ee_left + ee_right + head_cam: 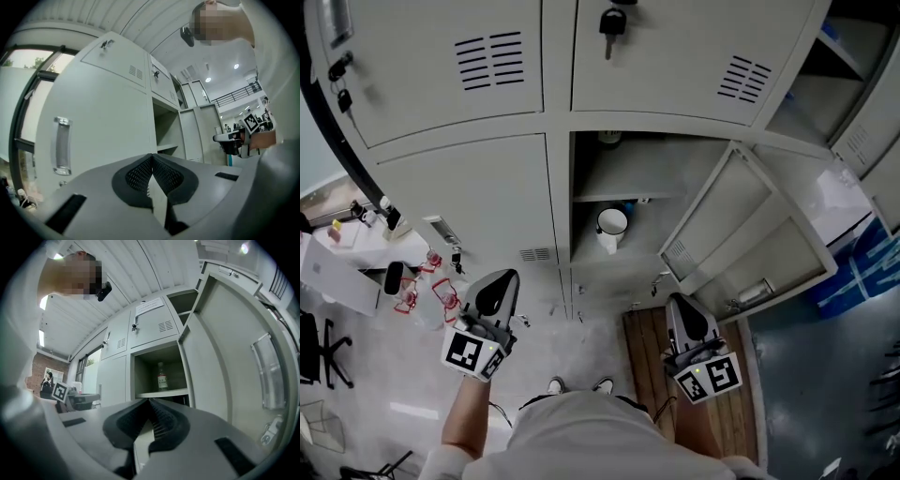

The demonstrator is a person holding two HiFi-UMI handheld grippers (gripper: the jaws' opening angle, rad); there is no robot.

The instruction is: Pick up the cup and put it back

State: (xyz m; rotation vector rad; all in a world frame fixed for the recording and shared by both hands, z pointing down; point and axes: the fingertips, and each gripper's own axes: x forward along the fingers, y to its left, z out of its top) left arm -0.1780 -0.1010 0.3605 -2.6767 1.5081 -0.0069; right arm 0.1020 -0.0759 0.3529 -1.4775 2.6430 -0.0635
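A white cup [611, 226] stands on the lower shelf of the open middle locker [623, 192], with nothing touching it. My left gripper [498, 281] hangs low in front of the closed locker door to the left, jaws shut and empty; the same shows in the left gripper view [152, 158]. To the right of the opening, my right gripper [681, 304] is also shut with nothing in it, and its tips meet in the right gripper view [149, 402]. Both grippers are well short of the cup. A clear bottle [161, 377] stands on the locker's upper shelf.
The locker door [741, 239] is swung wide open to the right. Keys [612, 22] hang from the lock of the locker above. A wooden board [645, 361] lies on the floor under the right gripper. Red-framed items [431, 286] and a desk with clutter sit at the left.
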